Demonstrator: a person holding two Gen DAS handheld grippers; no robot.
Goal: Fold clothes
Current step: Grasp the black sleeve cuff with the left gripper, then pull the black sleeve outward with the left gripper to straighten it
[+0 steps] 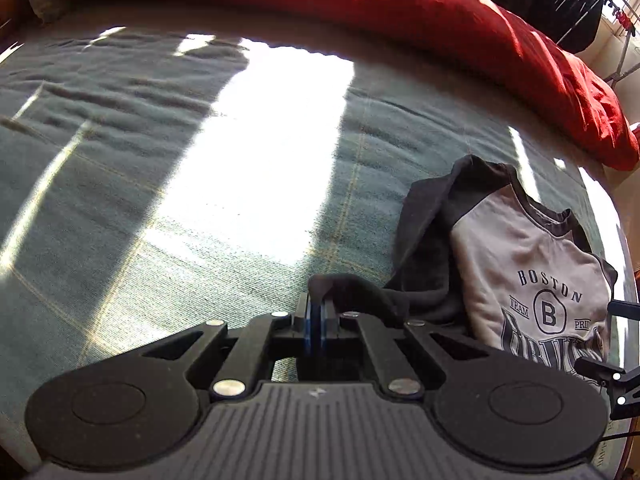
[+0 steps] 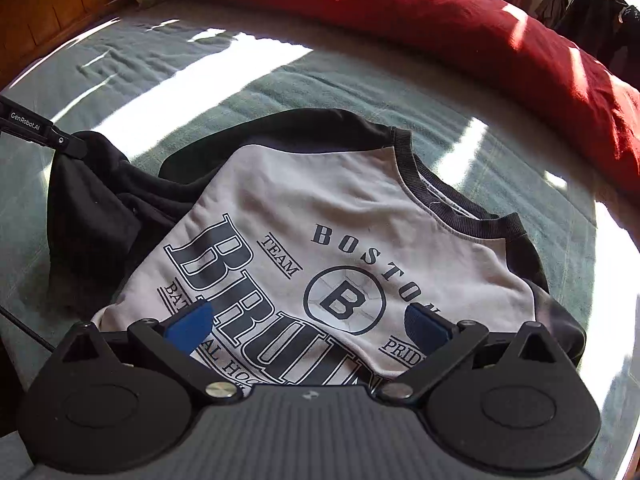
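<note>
- Left wrist view: left gripper (image 1: 317,312) pinches the black sleeve (image 1: 360,292) of the grey Boston-print sweatshirt (image 1: 532,272), lying on the green woven bedspread (image 1: 120,200).
- Right gripper (image 2: 310,324) hovers spread wide over the sweatshirt's chest print (image 2: 280,280).
- Red duvet (image 2: 400,12) lies bunched behind.

We see our right gripper (image 2: 310,322) spread wide above the printed chest of a grey sweatshirt (image 2: 320,208) lying on the bed (image 2: 500,152). Our left gripper (image 2: 66,146) pinches its dark sleeve (image 2: 92,200) toward the bed's left edge, and a red pillow (image 2: 440,20) lines the far edge.
</note>
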